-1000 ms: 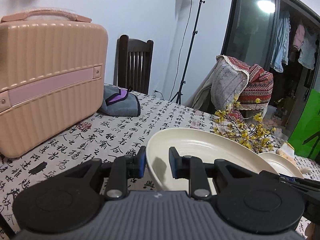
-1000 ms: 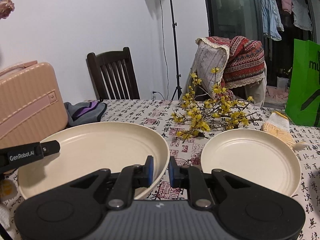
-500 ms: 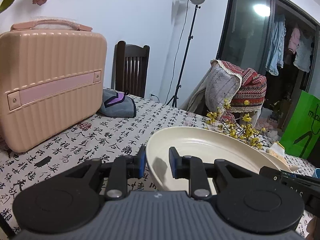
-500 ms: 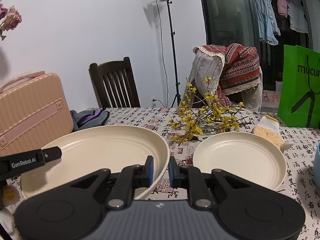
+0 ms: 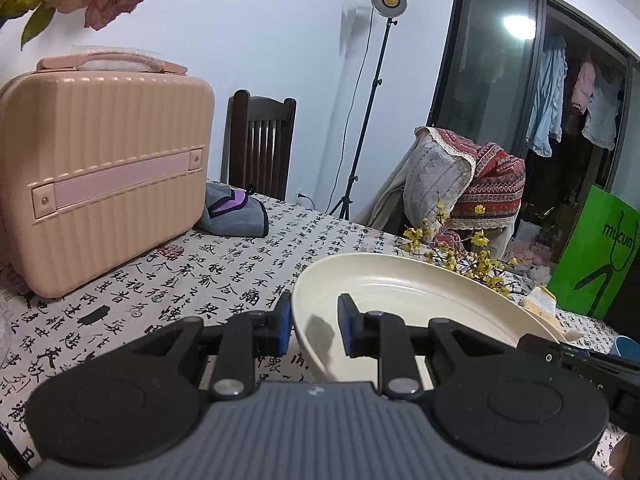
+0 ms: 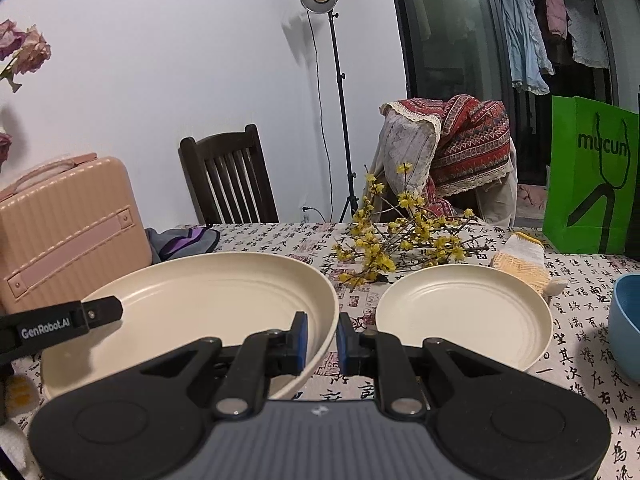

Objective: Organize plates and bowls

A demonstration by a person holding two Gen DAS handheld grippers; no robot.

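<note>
Grip: both grippers' fingers pinch big plate (image 6: 192, 300) rim, left gripper (image 5: 314, 322), right gripper (image 6: 322, 340) | plate seems lifted | keep level, set onto small plate (image 6: 464, 312)

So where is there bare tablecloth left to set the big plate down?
Free: the cloth between the pink case, the grey pouch and the large plate. Crowded: to its right, where the small plate, yellow branches and blue bowl sit close together.
</note>
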